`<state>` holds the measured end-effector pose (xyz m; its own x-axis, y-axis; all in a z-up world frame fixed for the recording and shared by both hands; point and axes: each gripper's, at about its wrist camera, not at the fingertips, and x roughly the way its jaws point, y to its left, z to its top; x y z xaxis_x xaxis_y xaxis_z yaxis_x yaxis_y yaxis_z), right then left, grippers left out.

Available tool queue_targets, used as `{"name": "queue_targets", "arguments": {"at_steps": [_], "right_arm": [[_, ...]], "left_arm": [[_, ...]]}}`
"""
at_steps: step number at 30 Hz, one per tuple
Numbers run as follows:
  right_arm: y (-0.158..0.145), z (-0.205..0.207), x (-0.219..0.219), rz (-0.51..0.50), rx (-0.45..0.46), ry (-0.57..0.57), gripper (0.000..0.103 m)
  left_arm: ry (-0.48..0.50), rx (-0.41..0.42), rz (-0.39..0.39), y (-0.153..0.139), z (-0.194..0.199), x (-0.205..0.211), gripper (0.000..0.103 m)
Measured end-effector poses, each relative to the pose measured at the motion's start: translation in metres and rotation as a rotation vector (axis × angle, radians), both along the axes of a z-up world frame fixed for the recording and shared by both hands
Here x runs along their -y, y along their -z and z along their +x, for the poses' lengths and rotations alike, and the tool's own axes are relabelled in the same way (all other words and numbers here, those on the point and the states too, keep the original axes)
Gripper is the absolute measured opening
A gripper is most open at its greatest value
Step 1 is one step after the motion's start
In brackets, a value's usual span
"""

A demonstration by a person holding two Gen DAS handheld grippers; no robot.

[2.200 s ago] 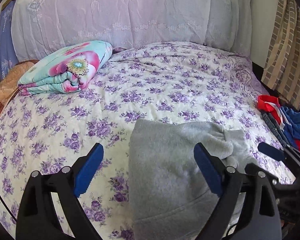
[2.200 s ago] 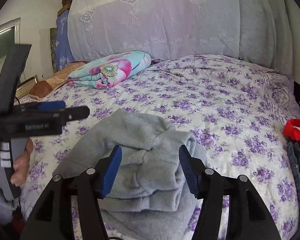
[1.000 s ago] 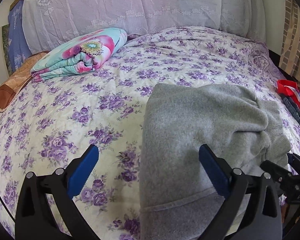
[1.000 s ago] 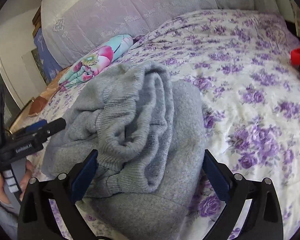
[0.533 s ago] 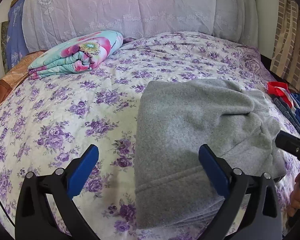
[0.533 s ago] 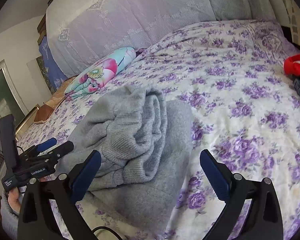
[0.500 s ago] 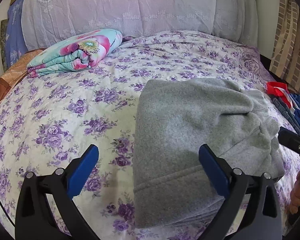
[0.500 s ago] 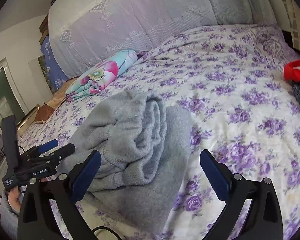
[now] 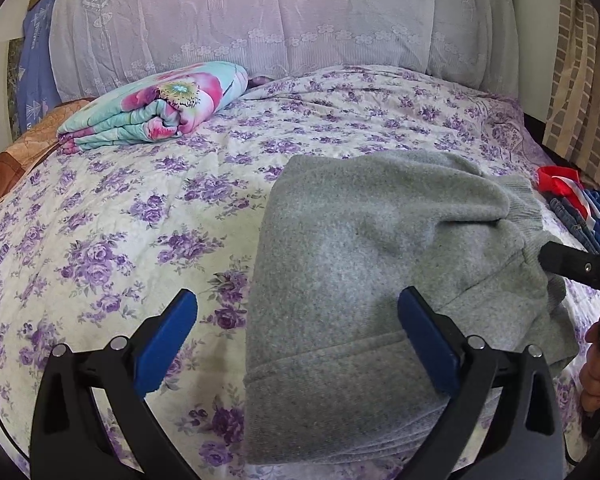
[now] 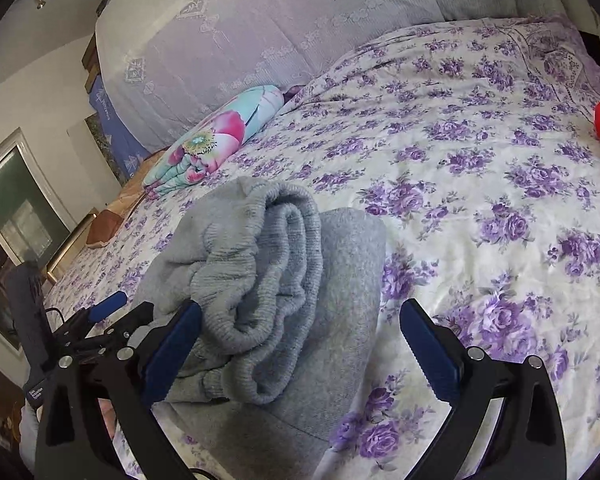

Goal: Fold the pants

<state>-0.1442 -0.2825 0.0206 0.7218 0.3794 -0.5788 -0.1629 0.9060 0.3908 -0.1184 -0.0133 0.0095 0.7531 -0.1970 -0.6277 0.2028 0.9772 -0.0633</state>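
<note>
left gripper [image 9: 296, 334] spread wide, empty | right gripper [image 10: 300, 338] likewise | grey pants [image 9: 380, 264] folded, soft, thick, probably springy | best gripped at ribbed waistband [image 10: 260, 300]

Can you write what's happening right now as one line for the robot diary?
step: fold done | gray pants: folded on bed | left gripper: open, empty | right gripper: open, empty

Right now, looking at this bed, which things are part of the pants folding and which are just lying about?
Part of the job:
- folded grey fleece pants
- left gripper, open, holding nothing
- right gripper, open, holding nothing

Just lying about:
- folded turquoise and pink floral blanket
- purple-flowered bedspread
- pile of red and blue clothes at the bed's edge
- lilac lace headboard cover
</note>
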Motion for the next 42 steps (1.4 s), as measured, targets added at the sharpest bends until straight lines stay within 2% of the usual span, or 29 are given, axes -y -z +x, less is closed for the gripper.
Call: {"name": "queue_targets", "arguments": {"at_steps": [7,14,22,28,34,39,42], "right_arm": [[0.011,0.002,0.007,0.084,-0.026,-0.017,0.1],[0.013,0.002,0.007,0.095,-0.03,-0.015,0.1],[0.014,-0.003,-0.007,-0.007,-0.01,0.008,0.1],[0.018,-0.006,-0.011,-0.045,-0.016,0.048,0.1],[0.011,-0.013,-0.02,-0.128,0.021,0.091,0.1],[0.023,-0.012,-0.006,0.021,-0.017,0.081,0.1],[0.022,-0.013,-0.008,0.02,-0.01,0.077,0.1]], "left_arm": [[-0.008,-0.014,-0.029,0.004,0.001,-0.002,0.099],[-0.027,-0.033,-0.068,0.006,0.001,-0.006,0.099],[-0.06,-0.037,-0.067,0.007,-0.002,-0.005,0.099],[-0.036,-0.097,-0.178,0.014,0.003,-0.018,0.099],[-0.056,-0.07,-0.112,0.011,-0.001,-0.008,0.099],[-0.066,-0.059,-0.087,0.009,-0.003,-0.006,0.099],[-0.068,-0.057,-0.081,0.008,-0.004,-0.005,0.099]]}}
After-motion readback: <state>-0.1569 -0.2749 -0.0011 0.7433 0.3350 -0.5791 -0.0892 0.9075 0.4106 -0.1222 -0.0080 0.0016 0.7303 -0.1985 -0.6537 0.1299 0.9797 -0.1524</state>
